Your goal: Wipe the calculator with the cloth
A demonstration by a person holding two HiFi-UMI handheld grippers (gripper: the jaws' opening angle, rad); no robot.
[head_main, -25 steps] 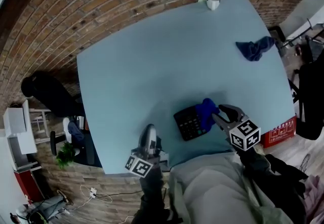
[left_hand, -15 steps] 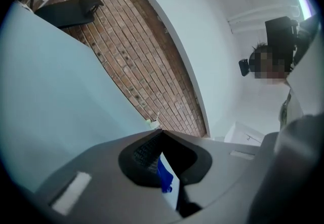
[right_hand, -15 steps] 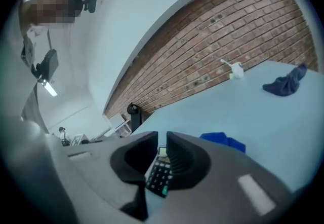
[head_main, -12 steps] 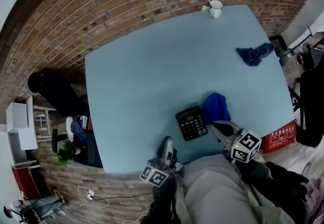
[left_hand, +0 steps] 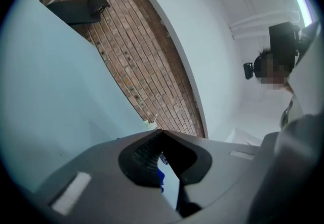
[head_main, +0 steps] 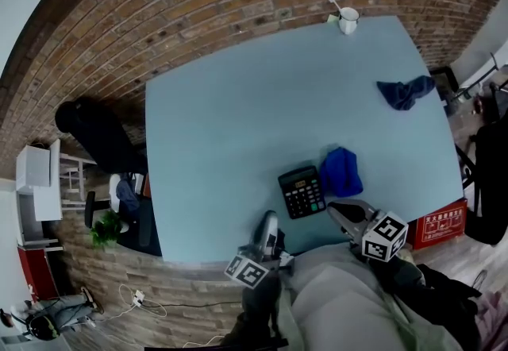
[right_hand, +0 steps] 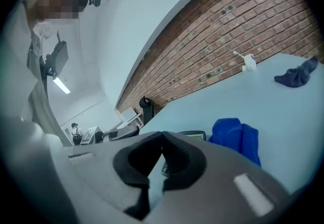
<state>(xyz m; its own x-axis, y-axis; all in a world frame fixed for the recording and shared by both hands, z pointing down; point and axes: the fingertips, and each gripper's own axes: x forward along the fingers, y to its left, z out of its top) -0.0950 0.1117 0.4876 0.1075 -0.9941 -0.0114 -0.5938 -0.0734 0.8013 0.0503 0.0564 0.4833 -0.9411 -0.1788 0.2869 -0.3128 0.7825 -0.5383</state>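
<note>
The black calculator (head_main: pixel 302 191) lies flat near the front edge of the light blue table (head_main: pixel 238 119). A bright blue cloth (head_main: pixel 341 171) sits bunched right beside it, touching its right side. My right gripper (head_main: pixel 335 207) is shut and empty, just in front of the cloth and apart from it. The right gripper view shows the shut jaws (right_hand: pixel 162 135) with the calculator (right_hand: pixel 195 137) and blue cloth (right_hand: pixel 235 135) beyond. My left gripper (head_main: pixel 270 220) is shut and empty at the table's front edge, left of the calculator. In the left gripper view the jaws (left_hand: pixel 161 131) meet.
A second, darker blue cloth (head_main: pixel 406 92) lies crumpled at the table's right edge. A white mug (head_main: pixel 348 21) with a spoon stands at the far right corner. A brick wall runs behind the table. A red box (head_main: pixel 438 221) stands on the floor at the right.
The right gripper, open beside the cloth on the calculator, has shut and drawn back toward the front edge. The cloth now lies beside the calculator. The left gripper has shifted right along the edge.
</note>
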